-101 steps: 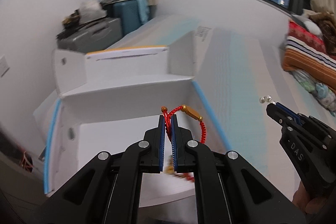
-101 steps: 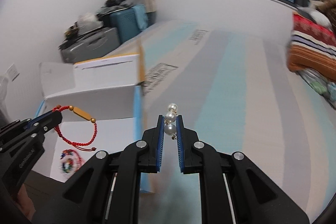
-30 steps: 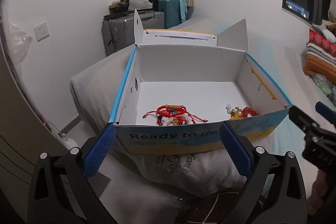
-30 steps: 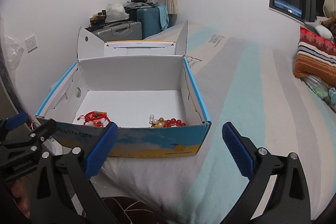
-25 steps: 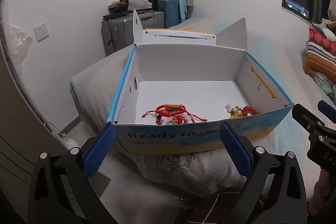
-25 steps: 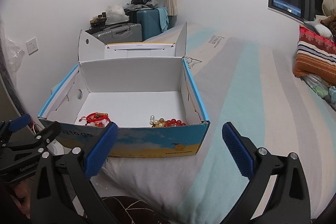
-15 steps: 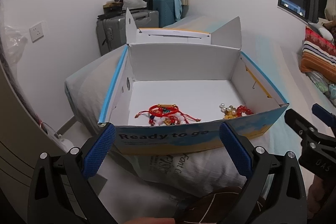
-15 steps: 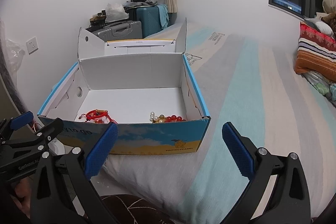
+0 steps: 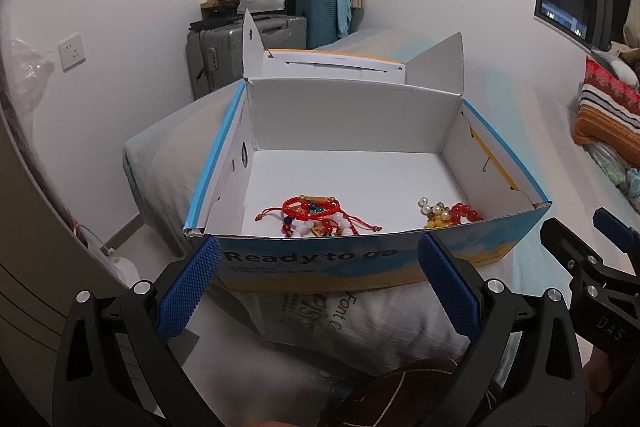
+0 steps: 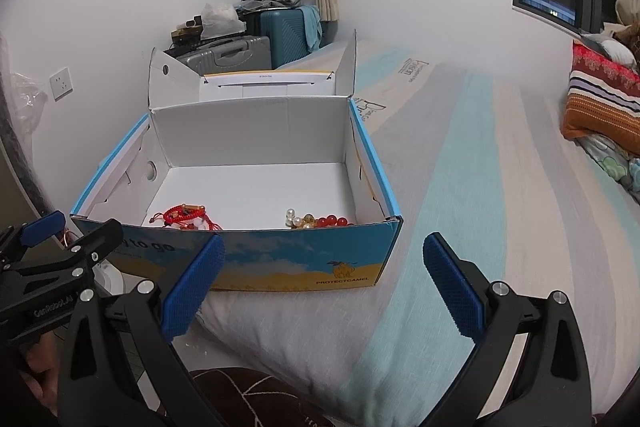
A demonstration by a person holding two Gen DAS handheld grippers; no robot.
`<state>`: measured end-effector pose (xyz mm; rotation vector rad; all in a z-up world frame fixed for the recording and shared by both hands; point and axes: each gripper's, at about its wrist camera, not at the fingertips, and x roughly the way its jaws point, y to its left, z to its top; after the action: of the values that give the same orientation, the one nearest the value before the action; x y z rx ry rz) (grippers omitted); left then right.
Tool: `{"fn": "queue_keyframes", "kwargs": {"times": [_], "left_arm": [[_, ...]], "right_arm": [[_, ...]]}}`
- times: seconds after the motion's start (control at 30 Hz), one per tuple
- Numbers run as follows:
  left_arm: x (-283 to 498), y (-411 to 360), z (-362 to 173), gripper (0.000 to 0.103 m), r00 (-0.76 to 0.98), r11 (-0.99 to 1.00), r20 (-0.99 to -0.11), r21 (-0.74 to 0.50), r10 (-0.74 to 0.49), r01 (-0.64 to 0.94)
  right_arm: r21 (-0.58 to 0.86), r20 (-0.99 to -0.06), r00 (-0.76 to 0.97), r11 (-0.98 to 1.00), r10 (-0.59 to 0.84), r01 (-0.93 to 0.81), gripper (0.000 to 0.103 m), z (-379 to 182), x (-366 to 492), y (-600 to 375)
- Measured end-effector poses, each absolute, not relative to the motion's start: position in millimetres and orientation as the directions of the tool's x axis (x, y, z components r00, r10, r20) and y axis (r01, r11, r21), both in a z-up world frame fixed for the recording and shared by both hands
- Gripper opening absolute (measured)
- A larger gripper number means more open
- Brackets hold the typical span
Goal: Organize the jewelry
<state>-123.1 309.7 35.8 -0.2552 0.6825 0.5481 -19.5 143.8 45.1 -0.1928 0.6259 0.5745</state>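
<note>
An open cardboard box (image 9: 460,255) (image 10: 304,267) with white inside and blue-and-yellow front stands on the bed. Inside at the front left lies a pile of red cord bracelets (image 9: 316,213) (image 10: 184,217). At the front right lies a pile of pearls and red and amber beads (image 9: 446,215) (image 10: 316,221). My left gripper (image 9: 318,287) is open and empty, held back in front of the box. My right gripper (image 10: 320,281) is open and empty, also in front of the box, to the right of the left one.
The box sits on a striped grey-and-teal bed cover (image 10: 480,187). Suitcases (image 9: 248,39) stand in the far corner by the wall. Folded striped blankets (image 10: 600,107) lie at the right. A dark cushion (image 10: 240,395) is near the bottom edge.
Earlier the left gripper held a red bracelet and the right a pearl piece; both pieces now lie in the box. Both grippers are open and drawn back, nearly still over the last second.
</note>
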Motion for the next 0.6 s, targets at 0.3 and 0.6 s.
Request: {"fn": "queue_keyframes", "kwargs": {"times": [0.3,0.6], "left_arm": [[-119.9,306.8,35.4,0.097,0.639,0.833,-0.655,-0.028,0.402,-0.552],[-119.2,304.7,36.3,0.097,0.636,0.834,-0.651,-0.009,0.414,-0.552]], "right_arm": [[0.003,-0.604,0.663,0.833,0.442,-0.553,0.095,42.6,-17.9,143.4],[0.009,-0.604,0.663,0.835,0.442,-0.549,0.095,43.9,-17.1,141.2]]}}
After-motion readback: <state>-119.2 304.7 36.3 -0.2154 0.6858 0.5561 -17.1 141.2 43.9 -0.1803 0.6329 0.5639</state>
